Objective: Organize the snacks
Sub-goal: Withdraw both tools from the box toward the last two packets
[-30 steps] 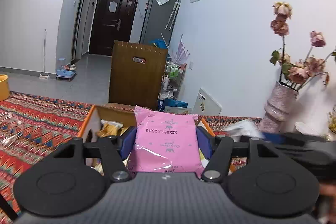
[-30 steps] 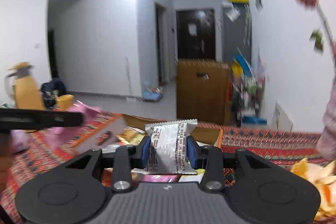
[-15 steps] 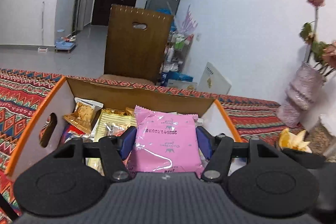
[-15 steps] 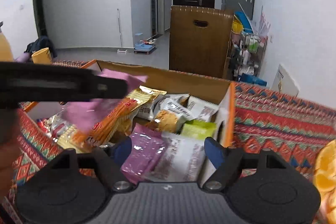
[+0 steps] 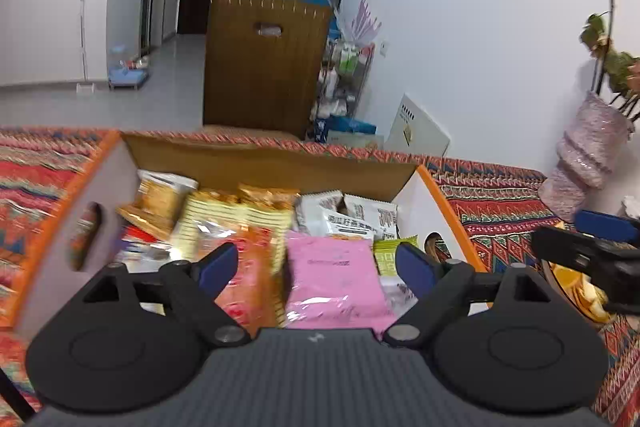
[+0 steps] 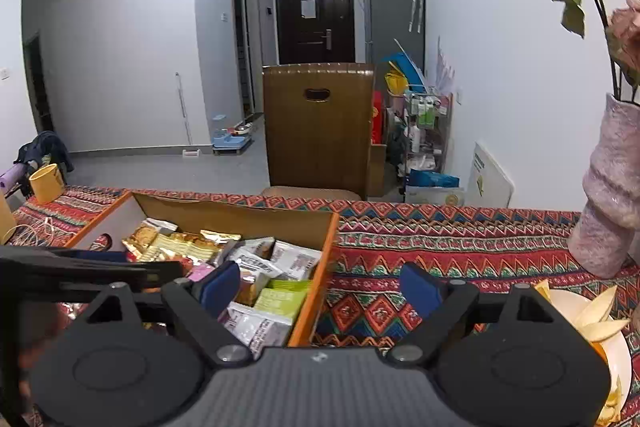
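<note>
Left gripper (image 5: pixel 316 265): jaws just opened; glossy pink flat packet (image 5: pixel 334 281) released between them.
Right gripper (image 6: pixel 320 285): jaws just opened, empty; cardboard box (image 6: pixel 320 267) rim below.

no legible text. print on pink packet (image 5: pixel 335 275) and white packets (image 5: pixel 352 221) in box too blurred to read. paper notice (image 6: pixel 308 7) on dark door (image 6: pixel 314 17) unreadable at this size.
</note>
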